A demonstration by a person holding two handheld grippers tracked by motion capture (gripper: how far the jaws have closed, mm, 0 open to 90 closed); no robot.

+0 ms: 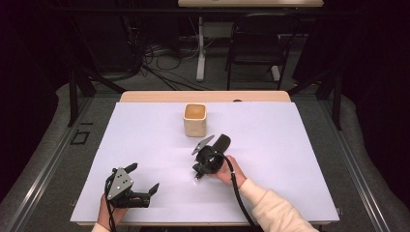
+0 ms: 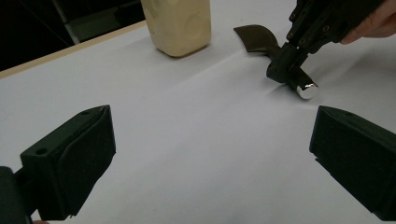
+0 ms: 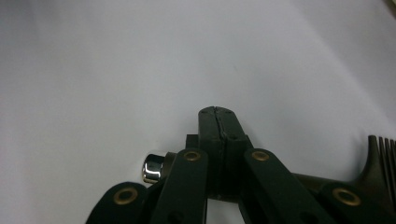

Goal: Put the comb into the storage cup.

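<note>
My right tool (image 1: pixel 198 169) was clamped shut on the handle of a dark spatula (image 1: pixel 222 142), the jaws pressed together just behind the handle's chrome cap (image 3: pixel 152 168). In the left gripper view the cap pointed toward my side and sat very low over the white tabletop (image 1: pixel 290 159), while the curved blade (image 2: pixel 254 37) pointed toward the far edge. I could not tell whether the blade was resting on the surface or was just clear of it. In the right gripper view the slotted end of the spatula (image 3: pixel 380 154) showed at the right, beyond the closed jaws.

My left tool (image 1: pixel 143 178) sat near the near left corner of the tabletop, its jaws wide apart with nothing between them. It was well apart from the spatula and had no part in the grip.

Past the blade, toward the middle of the far edge, stood a cream holder (image 1: pixel 195 121), upright, open at the top and, as far as I could see, with nothing in it. The blade lay near its front wall but did not touch it.

As I judged it, the grasp was done and the rest was left: lifting the spatula, turning it upright, carrying it over the holder's mouth and lowering it in before letting go.
</note>
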